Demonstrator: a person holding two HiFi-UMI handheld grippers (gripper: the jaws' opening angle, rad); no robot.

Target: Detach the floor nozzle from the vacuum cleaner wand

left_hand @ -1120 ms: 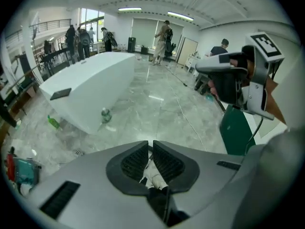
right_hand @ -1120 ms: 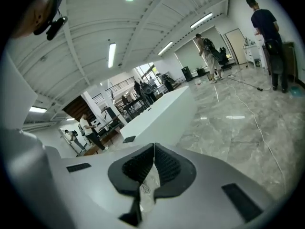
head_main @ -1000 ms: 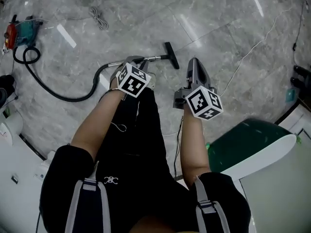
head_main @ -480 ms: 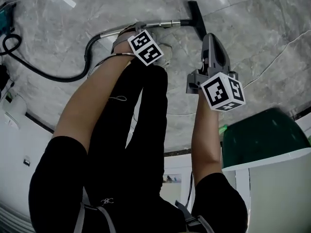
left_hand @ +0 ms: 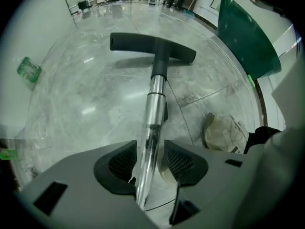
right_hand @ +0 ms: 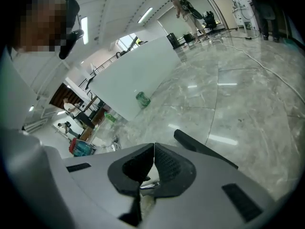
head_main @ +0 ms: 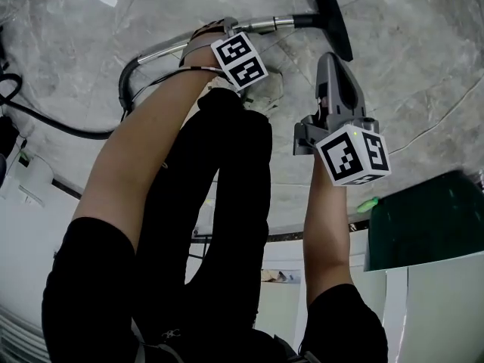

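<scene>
The vacuum's chrome wand (head_main: pixel 265 26) lies on the marble floor and ends in a black floor nozzle (head_main: pixel 329 10); a dark hose (head_main: pixel 132 66) curves off to the left. My left gripper (head_main: pixel 215 30) points straight down over the wand. In the left gripper view the wand (left_hand: pixel 155 104) runs between the jaws of the left gripper (left_hand: pixel 151 159), which stand apart around it, and the nozzle (left_hand: pixel 143 44) lies beyond. My right gripper (head_main: pixel 327 59) is shut on nothing and hangs just short of the nozzle. In the right gripper view the nozzle (right_hand: pixel 205 149) shows past the shut right gripper (right_hand: pixel 154 163).
A dark green panel (head_main: pixel 423 218) stands at the right, with a thin white cable (head_main: pixel 446 119) on the floor nearby. The person's black trousers (head_main: pixel 219 203) fill the middle, with a light shoe (left_hand: pixel 221 132) beside the wand. A green bottle (right_hand: pixel 143 99) sits by a white board.
Both grippers have sunk toward the floor. The left one has come down onto the wand; the right one now hangs near the nozzle. The view has tilted closer to the floor.
</scene>
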